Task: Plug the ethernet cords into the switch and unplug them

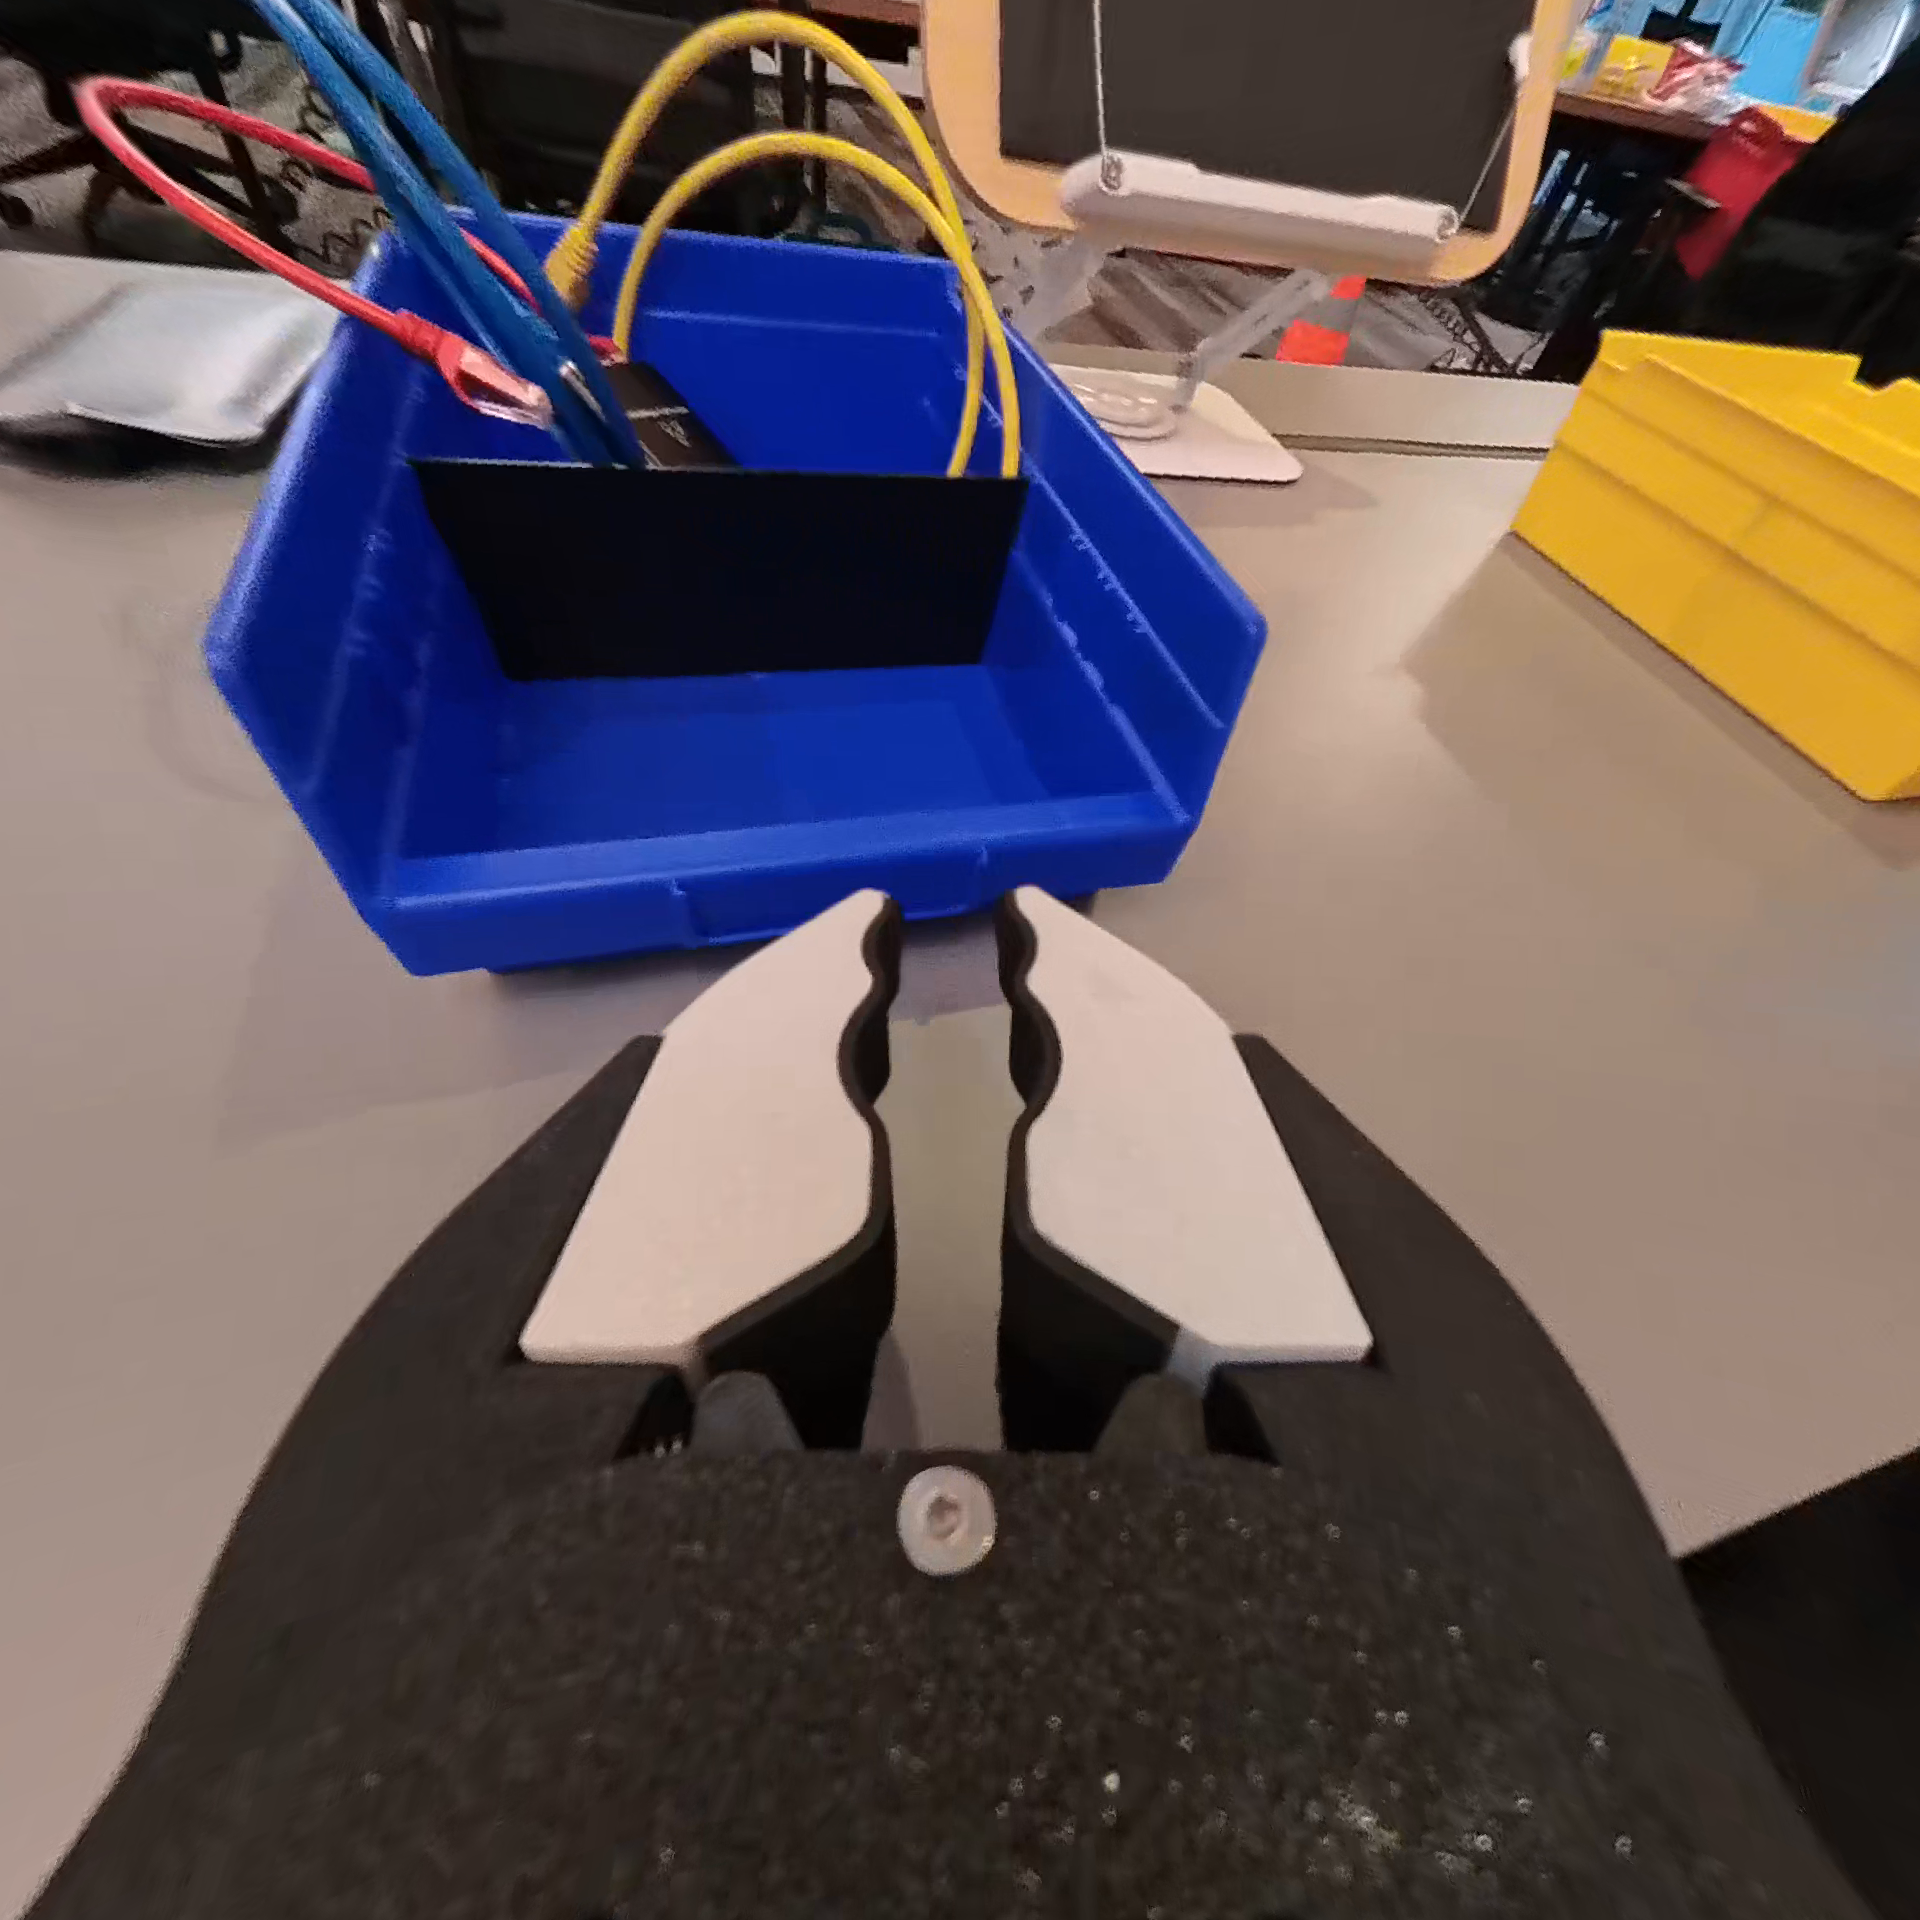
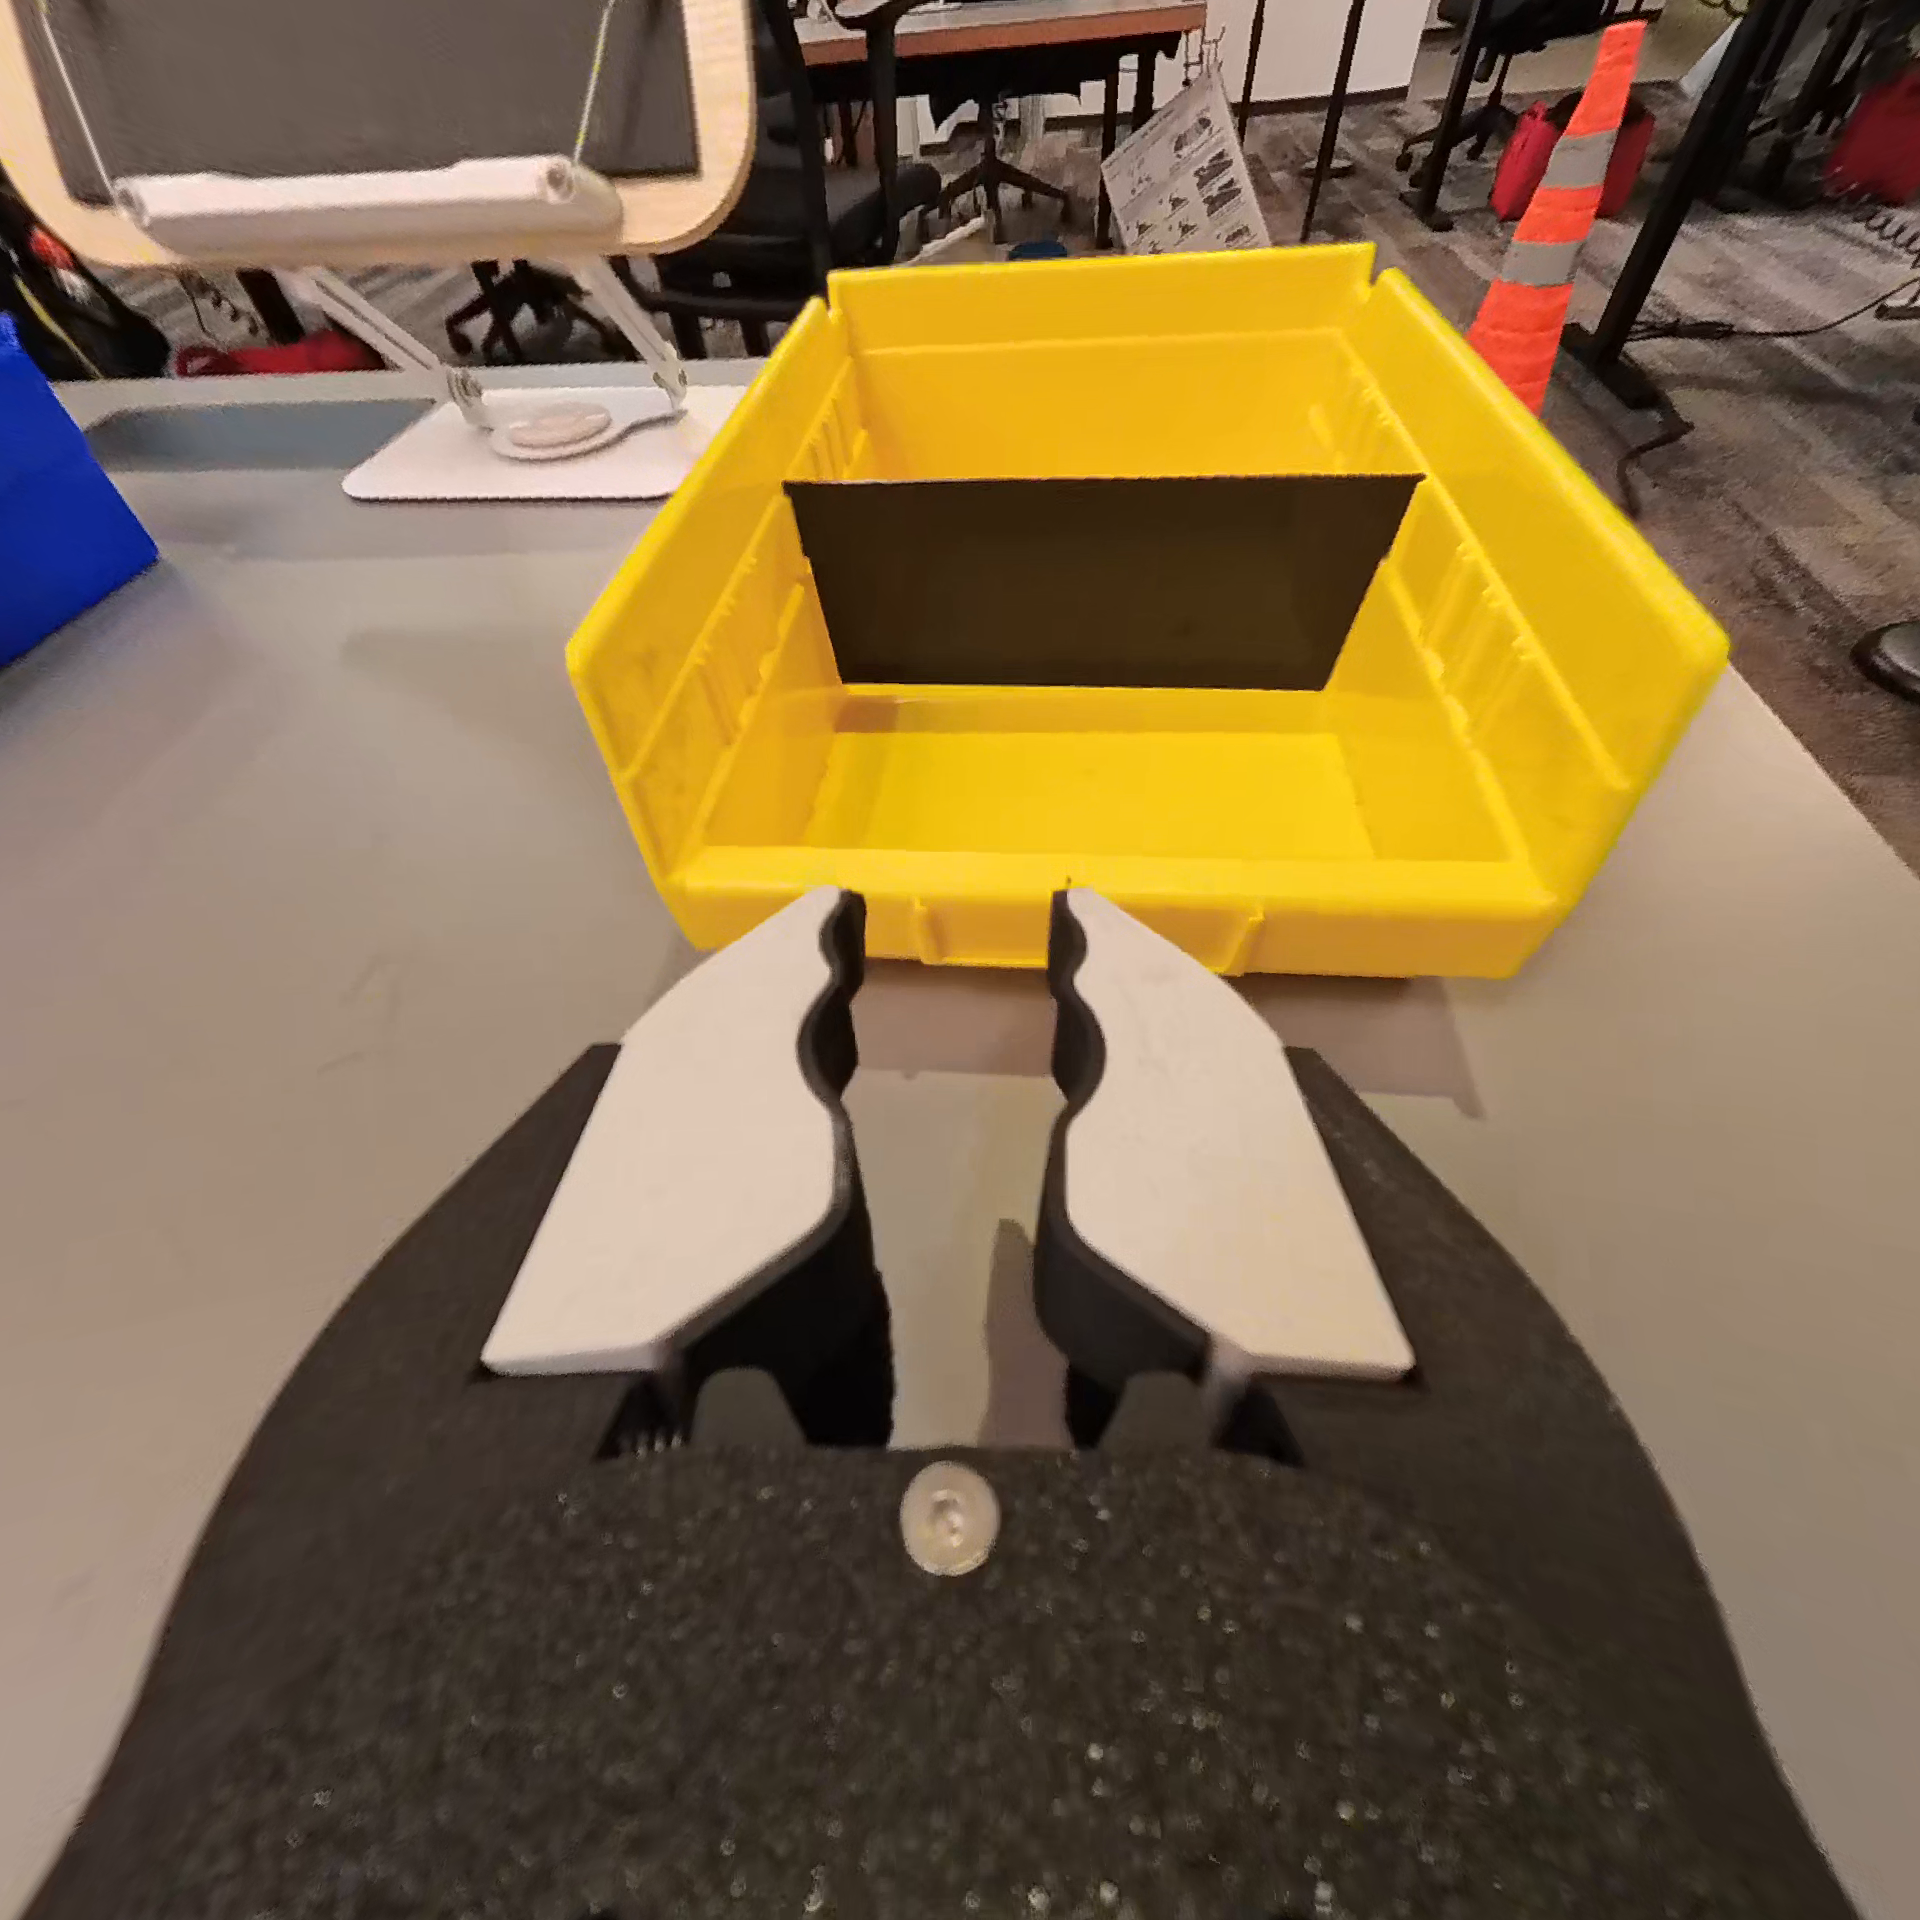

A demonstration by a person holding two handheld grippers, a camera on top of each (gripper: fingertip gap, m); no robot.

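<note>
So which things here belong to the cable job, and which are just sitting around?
Job:
- black switch in the rear of the blue bin
- red cord, blue cords, yellow cords
- left gripper, right gripper, both open, holding nothing

Lying about:
- yellow bin
- white stand
- orange cone

My right gripper hung just above the grey table, its jaws parted with nothing between them, tips just short of the yellow bin. A black divider stood upright across the bin's middle. A blue bin's corner showed at far left, an orange cone beyond the table.
</note>
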